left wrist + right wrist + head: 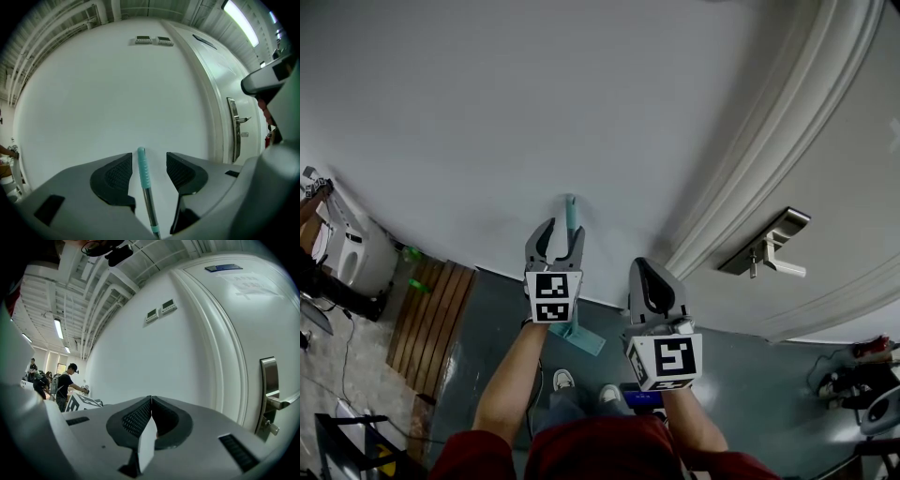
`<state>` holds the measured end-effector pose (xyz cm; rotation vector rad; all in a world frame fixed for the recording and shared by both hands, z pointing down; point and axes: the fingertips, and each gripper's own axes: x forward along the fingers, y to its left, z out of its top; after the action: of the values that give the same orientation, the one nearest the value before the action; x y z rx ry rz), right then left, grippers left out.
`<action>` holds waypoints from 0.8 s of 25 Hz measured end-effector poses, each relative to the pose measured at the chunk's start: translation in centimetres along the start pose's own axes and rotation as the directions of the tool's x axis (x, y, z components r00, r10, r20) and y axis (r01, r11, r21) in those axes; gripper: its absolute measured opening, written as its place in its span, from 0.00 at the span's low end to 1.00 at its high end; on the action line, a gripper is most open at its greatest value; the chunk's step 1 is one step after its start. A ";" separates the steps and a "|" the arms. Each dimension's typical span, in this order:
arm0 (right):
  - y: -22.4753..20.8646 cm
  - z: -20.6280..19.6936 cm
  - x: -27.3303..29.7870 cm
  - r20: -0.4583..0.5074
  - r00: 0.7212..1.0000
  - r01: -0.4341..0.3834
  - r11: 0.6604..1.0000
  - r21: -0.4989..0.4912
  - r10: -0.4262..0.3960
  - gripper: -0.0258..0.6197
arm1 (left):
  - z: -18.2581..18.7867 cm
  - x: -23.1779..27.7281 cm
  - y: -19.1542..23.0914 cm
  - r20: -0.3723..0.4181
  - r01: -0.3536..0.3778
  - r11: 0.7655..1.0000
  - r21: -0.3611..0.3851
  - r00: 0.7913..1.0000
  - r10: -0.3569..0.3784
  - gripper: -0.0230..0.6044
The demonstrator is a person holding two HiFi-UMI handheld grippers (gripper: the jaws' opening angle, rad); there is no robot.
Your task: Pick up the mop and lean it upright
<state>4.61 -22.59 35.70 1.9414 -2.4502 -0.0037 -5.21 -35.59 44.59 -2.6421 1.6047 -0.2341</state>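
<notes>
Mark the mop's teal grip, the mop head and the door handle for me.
mop's teal grip (143,171), left gripper view, middle of the ribbed sleeve.
mop head (584,339), head view, its teal pad.
door handle (766,242), head view, on the backplate.

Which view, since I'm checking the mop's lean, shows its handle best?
The left gripper view: the mop handle, teal grip over metal shaft, stands inside the open left claw. The head view shows only its tip and the teal mop head, partly behind that claw. The right gripper view shows none.
</notes>
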 end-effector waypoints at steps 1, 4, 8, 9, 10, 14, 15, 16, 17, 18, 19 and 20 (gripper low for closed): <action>0.0 0.0 0.0 0.001 1.000 0.001 1.000 0.001 -0.001 0.07 | 0.1 -0.3 -0.2 0.005 0.007 1.000 0.004 1.000 -0.007 0.41; 0.0 0.0 0.1 0.002 1.000 0.002 1.000 0.003 -0.002 0.07 | 0.8 -1.6 -0.5 0.021 0.016 1.000 0.010 1.000 -0.016 0.41; 0.3 0.1 0.2 0.003 1.000 -0.005 1.000 0.003 0.005 0.07 | 2.1 -4.2 -1.0 0.037 0.015 1.000 -0.013 0.999 -0.014 0.41; 0.4 0.1 0.2 0.002 1.000 -0.004 1.000 0.005 0.004 0.07 | 2.5 -4.9 -1.0 0.046 0.013 1.000 -0.023 0.999 -0.012 0.41; 0.4 0.0 0.2 0.002 1.000 -0.002 1.000 0.008 0.002 0.07 | 2.9 -5.5 -1.1 0.054 0.011 0.999 -0.032 0.998 -0.009 0.41; 0.2 -0.1 0.3 0.002 1.000 -0.002 1.000 0.012 0.002 0.07 | 4.2 -7.7 -1.6 0.069 0.002 0.998 -0.063 0.998 0.002 0.41; 0.1 -0.1 0.3 0.001 1.000 -0.001 1.000 0.014 0.001 0.07 | 4.6 -8.3 -1.8 0.074 0.001 0.998 -0.061 0.997 0.003 0.41; 0.1 -0.2 0.3 0.001 1.000 0.000 1.000 0.015 0.000 0.07 | 4.9 -8.9 -1.9 0.081 -0.002 0.998 -0.058 0.997 0.006 0.41; 0.0 -0.3 0.4 0.002 1.000 -0.001 1.000 0.016 0.001 0.07 | 5.2 -9.5 -2.0 0.089 -0.005 0.998 -0.060 0.996 0.010 0.41; 0.0 -0.3 0.4 0.001 1.000 -0.004 1.000 0.015 0.004 0.07 | 5.5 -10.0 -2.2 0.095 -0.007 0.998 -0.065 0.995 0.014 0.41; 0.1 -0.4 0.4 0.001 1.000 -0.005 1.000 0.015 0.005 0.07 | 5.8 -10.5 -2.3 0.099 -0.009 0.997 -0.072 0.995 0.016 0.41; 0.1 -0.4 0.4 0.001 1.000 -0.005 1.000 0.016 0.005 0.07 | 6.1 -10.8 -2.4 0.099 -0.009 0.997 -0.078 0.995 0.016 0.41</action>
<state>4.44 -22.98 36.09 1.9423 -2.4630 0.0155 -7.10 -25.16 37.71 -2.6523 1.6310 -0.0386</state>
